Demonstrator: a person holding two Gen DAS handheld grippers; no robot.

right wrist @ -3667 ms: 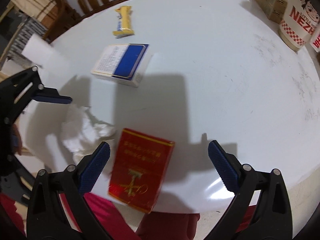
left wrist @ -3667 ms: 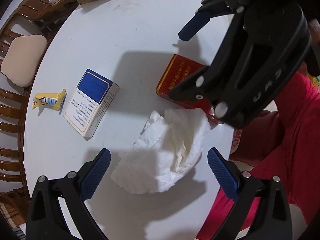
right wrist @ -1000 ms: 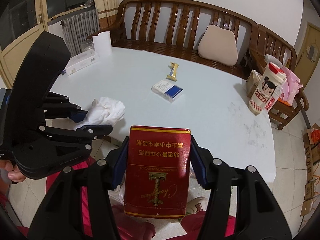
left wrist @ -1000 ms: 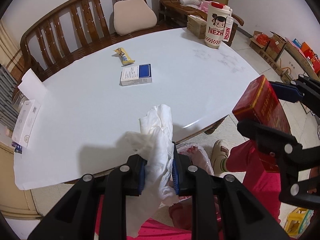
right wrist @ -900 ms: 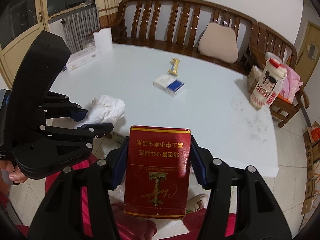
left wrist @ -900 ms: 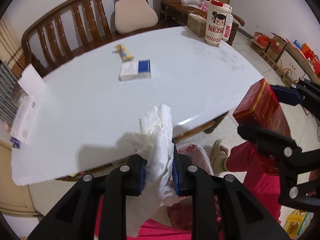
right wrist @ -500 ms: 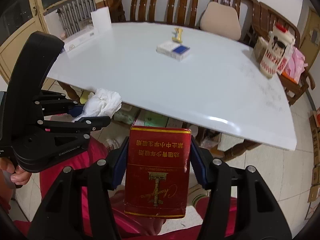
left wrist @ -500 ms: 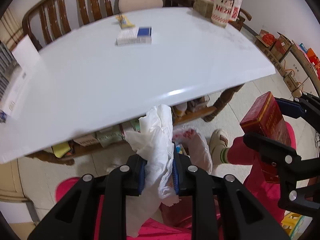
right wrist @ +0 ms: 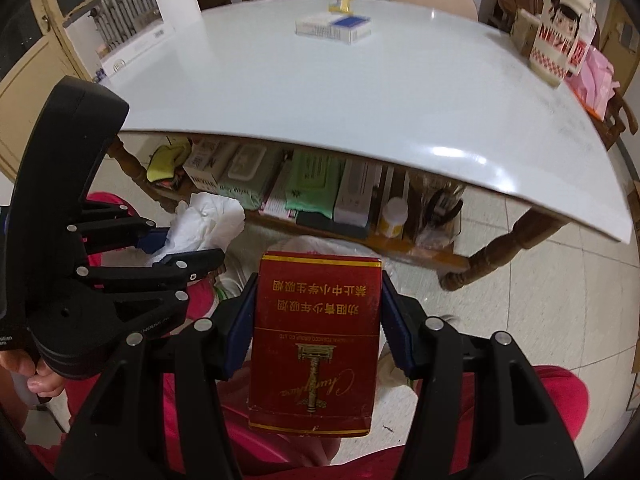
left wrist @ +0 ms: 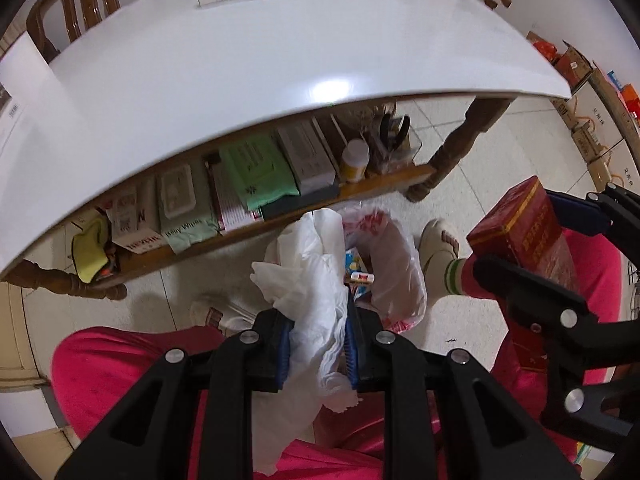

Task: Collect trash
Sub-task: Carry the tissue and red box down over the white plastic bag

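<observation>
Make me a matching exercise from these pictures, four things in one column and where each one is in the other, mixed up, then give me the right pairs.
Things:
1. crumpled tissue
2. red cigarette box
3. blue and white box
4. plastic trash bag

Places:
A. lying on the white table
B. on the floor below the table edge
C. clamped in the left gripper
D. clamped in the right gripper

Pairs: 1-C, 2-D, 3-A, 4-B
</observation>
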